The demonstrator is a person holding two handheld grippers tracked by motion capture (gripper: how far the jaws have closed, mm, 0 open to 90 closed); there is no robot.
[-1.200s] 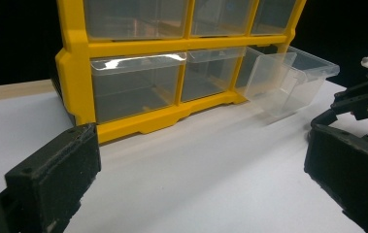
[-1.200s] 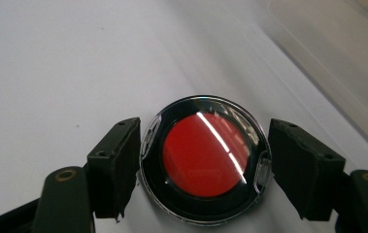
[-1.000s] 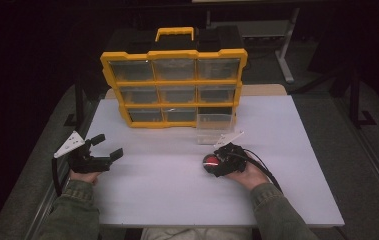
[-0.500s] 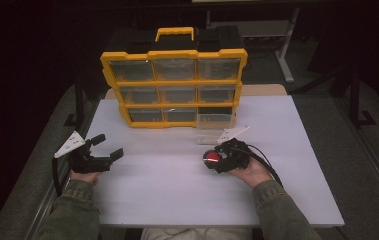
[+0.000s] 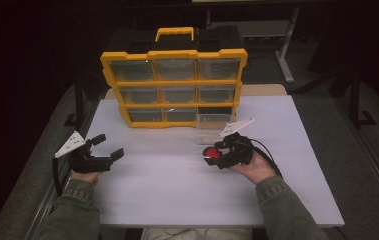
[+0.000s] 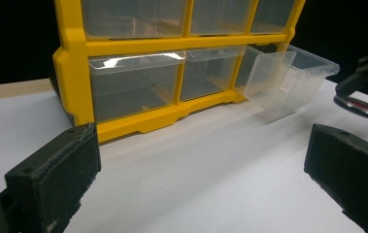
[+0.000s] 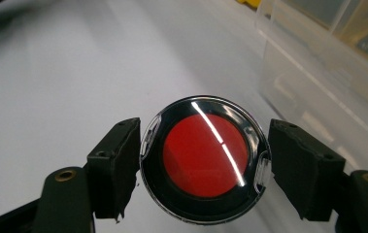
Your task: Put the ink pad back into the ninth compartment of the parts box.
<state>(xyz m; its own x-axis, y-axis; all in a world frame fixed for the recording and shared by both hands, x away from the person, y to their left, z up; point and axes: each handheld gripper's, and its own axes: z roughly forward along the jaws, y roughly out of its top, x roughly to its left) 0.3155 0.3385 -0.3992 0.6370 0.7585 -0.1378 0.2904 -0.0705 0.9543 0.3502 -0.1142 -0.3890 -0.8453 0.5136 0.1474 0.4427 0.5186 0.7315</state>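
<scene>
The right gripper clamps a round red-centred case in its jaws beside the pulled-out drawer, while the left gripper rests on the desk, jaws wide apart.

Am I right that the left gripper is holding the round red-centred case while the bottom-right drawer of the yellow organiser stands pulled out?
Not quite: the right gripper holds the round red-centred case, as the right gripper view shows. The left gripper is open with nothing between its jaws. The bottom-right drawer of the yellow organiser does stand pulled out.
</scene>
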